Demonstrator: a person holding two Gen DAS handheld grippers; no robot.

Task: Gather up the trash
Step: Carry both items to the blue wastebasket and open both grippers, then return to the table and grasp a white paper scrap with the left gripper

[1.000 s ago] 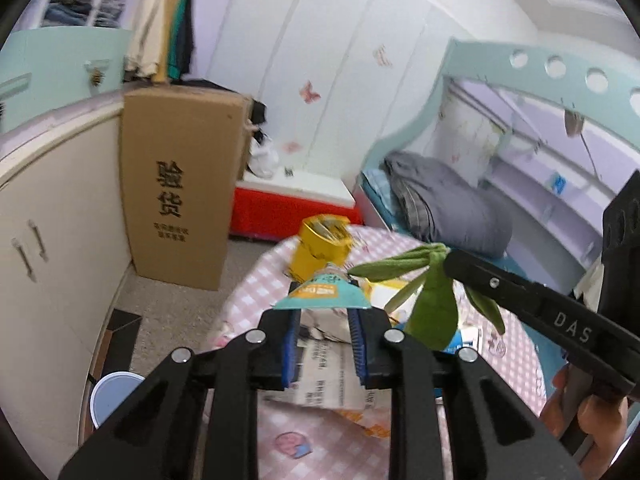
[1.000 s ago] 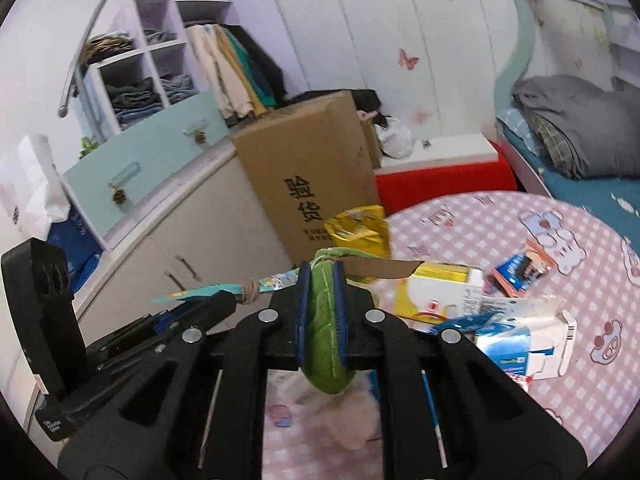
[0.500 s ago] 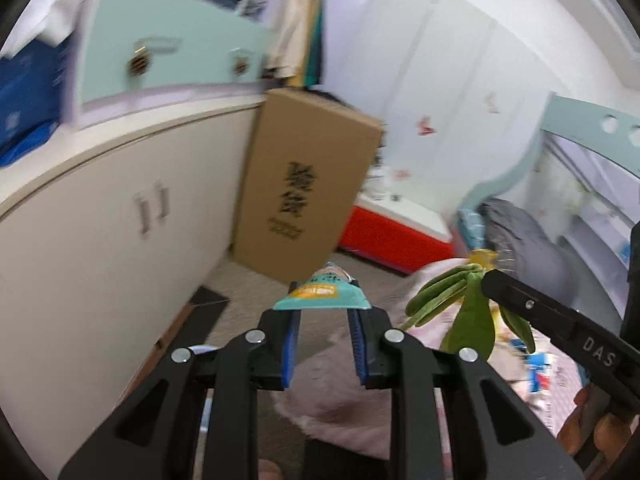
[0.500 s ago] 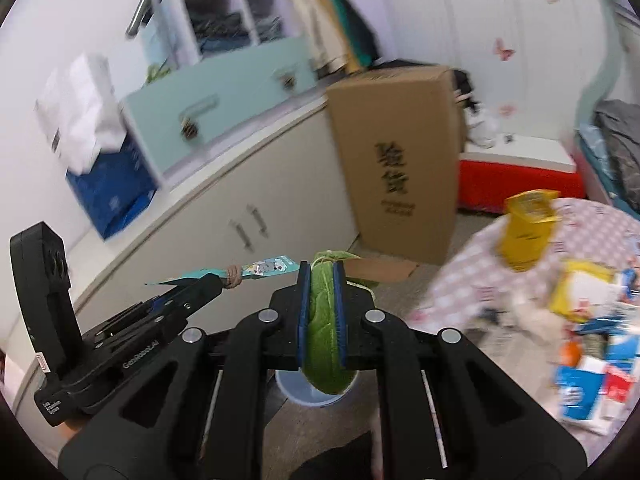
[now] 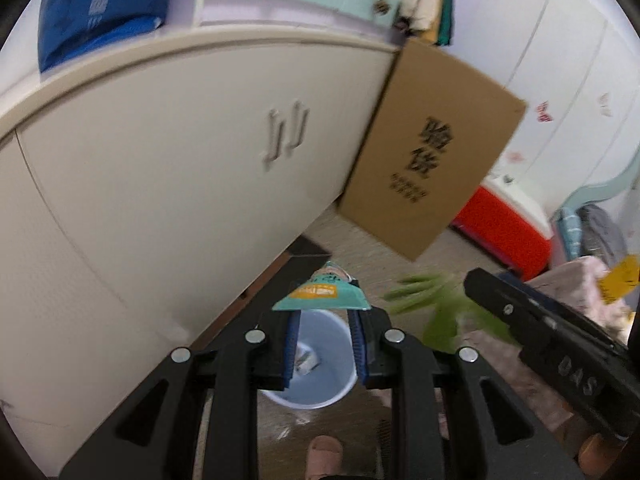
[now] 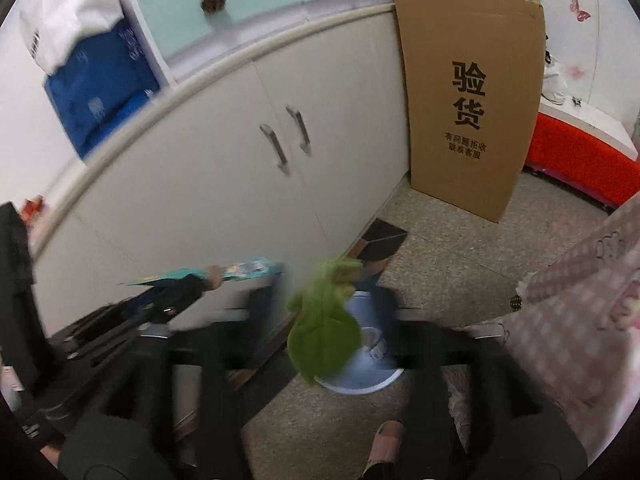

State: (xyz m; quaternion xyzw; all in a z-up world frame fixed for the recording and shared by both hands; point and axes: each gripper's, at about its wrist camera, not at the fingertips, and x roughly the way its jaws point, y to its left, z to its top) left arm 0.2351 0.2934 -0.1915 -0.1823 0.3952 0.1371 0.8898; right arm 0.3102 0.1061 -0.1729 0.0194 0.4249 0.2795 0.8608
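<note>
- So the left gripper (image 5: 325, 344) is pinching a teal snack wrapper (image 5: 320, 295) right above the pale blue bin (image 5: 320, 360) on the floor.
- Right gripper (image 6: 326, 316) jaws are opening, blurry, with the green leafy scrap (image 6: 324, 336) loose between them over that same bin, next to the checkered tablecloth (image 6: 580, 320).

Below the left hand-held gripper (image 5: 323, 354), speckled floor (image 6: 460, 248) carries a pale-blue bin (image 5: 320, 394), a cardboard box (image 6: 472, 96) beyond, perhaps leaning.

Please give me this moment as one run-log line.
left gripper: shut on wrapper | right gripper: opening, leaf loose between jaws | below: bin
</note>
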